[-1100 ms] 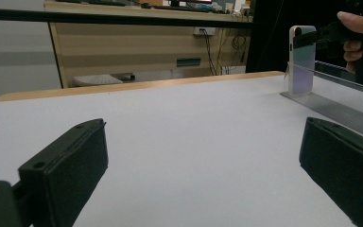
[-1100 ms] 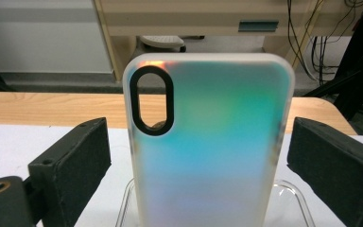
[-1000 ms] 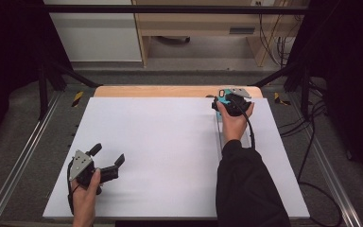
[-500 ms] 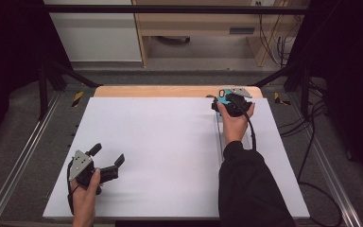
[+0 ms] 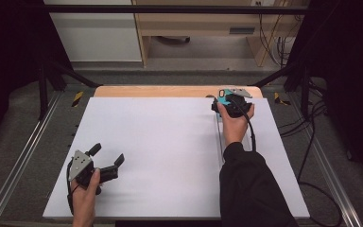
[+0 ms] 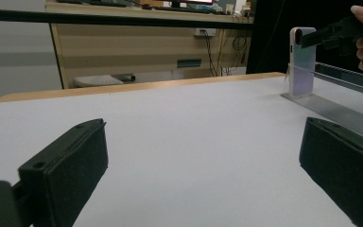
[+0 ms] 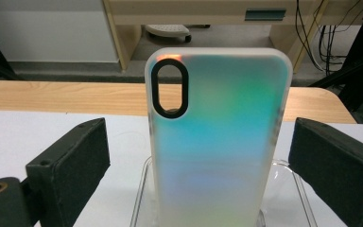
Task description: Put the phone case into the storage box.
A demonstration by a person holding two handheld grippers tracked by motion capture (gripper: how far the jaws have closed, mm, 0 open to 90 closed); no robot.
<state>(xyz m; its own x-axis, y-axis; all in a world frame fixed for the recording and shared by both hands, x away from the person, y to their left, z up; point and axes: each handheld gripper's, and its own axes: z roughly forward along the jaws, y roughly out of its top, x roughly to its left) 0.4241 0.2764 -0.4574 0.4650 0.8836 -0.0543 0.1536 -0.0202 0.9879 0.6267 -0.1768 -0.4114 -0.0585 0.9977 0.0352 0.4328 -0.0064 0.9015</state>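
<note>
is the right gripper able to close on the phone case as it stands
Probably yes: the right gripper is open with a jaw on either side of the upright phone case, and nothing sits between them.

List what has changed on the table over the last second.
Nothing visibly changed. The right gripper hovers open around the upright phone case at the table's far edge, and the left gripper rests open near the front left corner.

High view looks forward and down over the whole white table (image 5: 170, 156), left gripper view skims low across it toward the far phone case (image 6: 301, 61), and right gripper view sits close behind that same case (image 7: 217, 137).
</note>
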